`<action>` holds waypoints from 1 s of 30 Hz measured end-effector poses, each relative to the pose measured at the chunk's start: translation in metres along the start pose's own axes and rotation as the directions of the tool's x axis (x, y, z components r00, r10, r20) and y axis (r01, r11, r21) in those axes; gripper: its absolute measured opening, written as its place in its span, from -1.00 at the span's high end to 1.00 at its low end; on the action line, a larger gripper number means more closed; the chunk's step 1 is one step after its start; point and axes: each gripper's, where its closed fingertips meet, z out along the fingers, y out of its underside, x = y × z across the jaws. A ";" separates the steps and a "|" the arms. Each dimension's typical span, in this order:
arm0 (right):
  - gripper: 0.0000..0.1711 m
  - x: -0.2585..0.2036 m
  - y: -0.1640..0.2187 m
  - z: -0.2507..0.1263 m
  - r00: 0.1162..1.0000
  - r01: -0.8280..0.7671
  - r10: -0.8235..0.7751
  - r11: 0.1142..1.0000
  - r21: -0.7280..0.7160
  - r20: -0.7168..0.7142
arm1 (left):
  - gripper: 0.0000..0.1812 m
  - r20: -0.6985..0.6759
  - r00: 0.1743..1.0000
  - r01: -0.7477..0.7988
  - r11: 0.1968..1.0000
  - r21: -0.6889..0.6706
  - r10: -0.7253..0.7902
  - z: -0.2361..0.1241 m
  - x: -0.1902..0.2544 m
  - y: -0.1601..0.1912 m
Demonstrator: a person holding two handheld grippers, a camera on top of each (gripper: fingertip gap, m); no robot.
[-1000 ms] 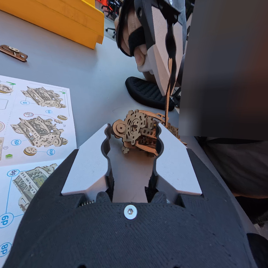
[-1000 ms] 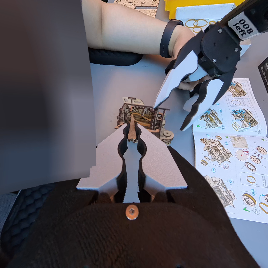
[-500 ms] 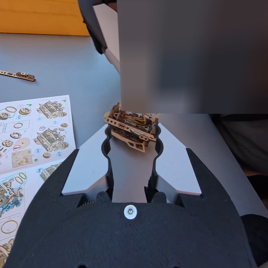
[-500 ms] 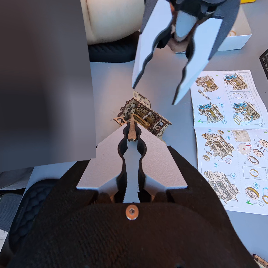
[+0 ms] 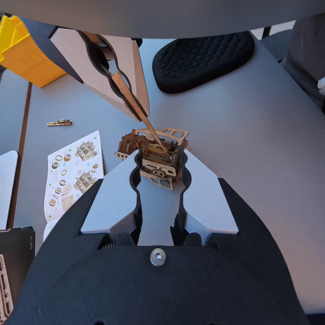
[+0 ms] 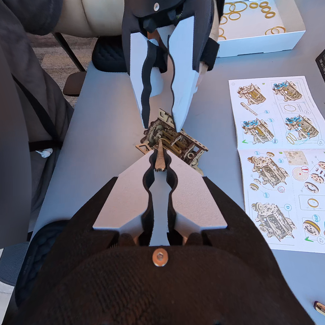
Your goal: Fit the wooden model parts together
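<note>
Item: small laser-cut wooden model, a boxy pale-and-brown frame with gear wheels, standing on the grey desk between both tools.

Left tool: mine, fingers spread wide, tips either side of the model's near end. Whether the pads press the frame or only bracket it I cannot tell; in the right wrist view one tip looks to rest on the model's top.

Right tool: mine, closed tight on a thin tapered wooden stick. The stick's point reaches down into the model's open top, at a yellow rubber band stretched inside.

Step in hand, as I judge it: using the stick to hook or seat the band on the mechanism while the left tool steadies the frame.

Next move calls for: a firm hold on the frame so that it does not slide or tip, and small, careful motion of the stick tip. The band will likely spring back if it slips.

Also on the desk: open printed instruction sheet; white shallow box of spare yellow bands; black padded rest; yellow plastic bin; loose brown wooden strip.
</note>
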 end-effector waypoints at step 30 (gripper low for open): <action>0.94 -0.019 0.010 -0.013 0.990 0.018 -0.001 0.993 0.114 -0.143 | 0.63 -0.060 0.997 -0.055 0.993 -0.108 0.049 0.028 0.014 -0.008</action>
